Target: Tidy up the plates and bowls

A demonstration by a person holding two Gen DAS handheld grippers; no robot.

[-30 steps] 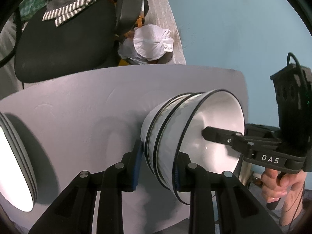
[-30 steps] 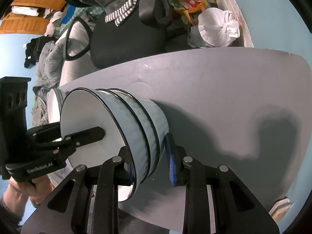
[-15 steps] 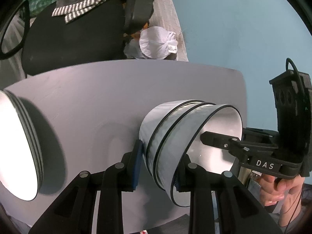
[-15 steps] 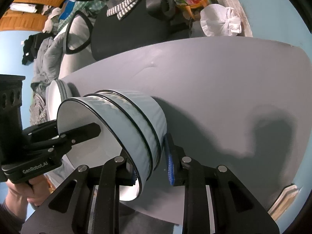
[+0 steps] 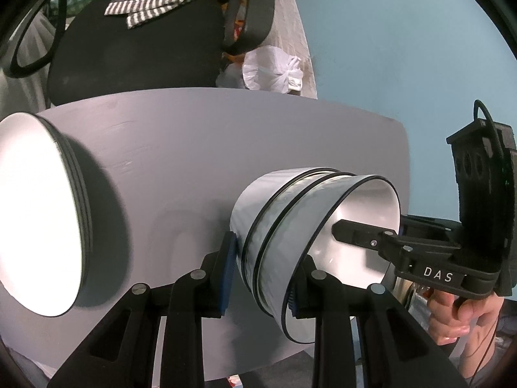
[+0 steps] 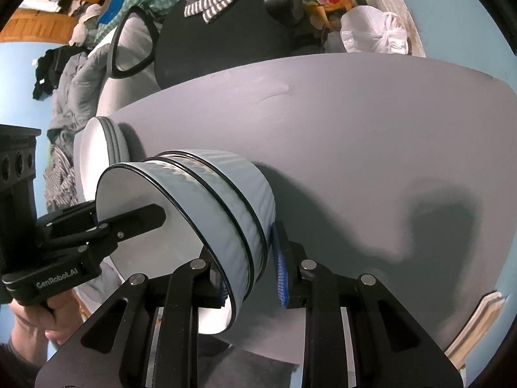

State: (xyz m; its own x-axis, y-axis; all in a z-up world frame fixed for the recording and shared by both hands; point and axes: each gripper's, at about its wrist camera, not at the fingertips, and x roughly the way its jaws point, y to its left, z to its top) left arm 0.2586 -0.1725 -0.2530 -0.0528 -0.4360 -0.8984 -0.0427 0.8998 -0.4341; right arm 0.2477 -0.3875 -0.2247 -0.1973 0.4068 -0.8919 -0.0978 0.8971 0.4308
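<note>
Your right gripper (image 5: 347, 231) reads "DAS", your left gripper (image 6: 152, 215) "GenRobot.AI"; both clamp the stack of 3 bowls (image 5: 290, 226) by opposite rim walls at lower centre, plates (image 5: 35, 226) lying at frame left.

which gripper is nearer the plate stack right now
Left. Both the left gripper and the right gripper straddle the wall of the bowl stack, on opposite sides. The plate stack lies beyond the left gripper's side, with the bowls between it and the right gripper.

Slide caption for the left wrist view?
Both claws grip a stack of bowls above the grey table, plates stacked left.
</note>
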